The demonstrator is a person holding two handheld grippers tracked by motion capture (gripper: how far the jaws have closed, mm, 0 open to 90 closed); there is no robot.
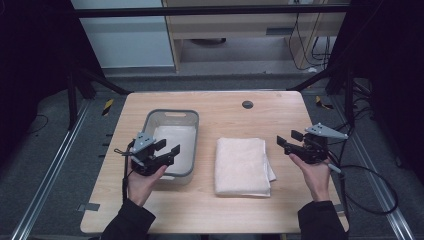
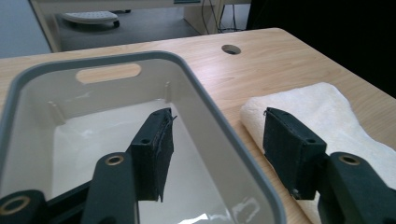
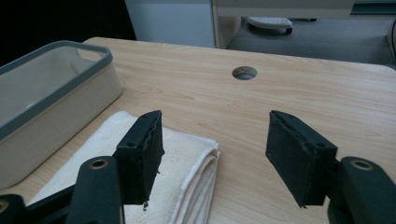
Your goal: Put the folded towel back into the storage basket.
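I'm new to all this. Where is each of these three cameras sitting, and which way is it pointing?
High view: fixed above the person's side, looking forward and down on the table; both forearms, the left gripper and right gripper show.
Left gripper view: rides on the left gripper, looking along its open jaws over the basin; its jaws show.
Right gripper view: rides on the right gripper, looking past its open jaws over the folded towel; its jaws show.
Shared: all three show the basin, the towel and the table's round hole.
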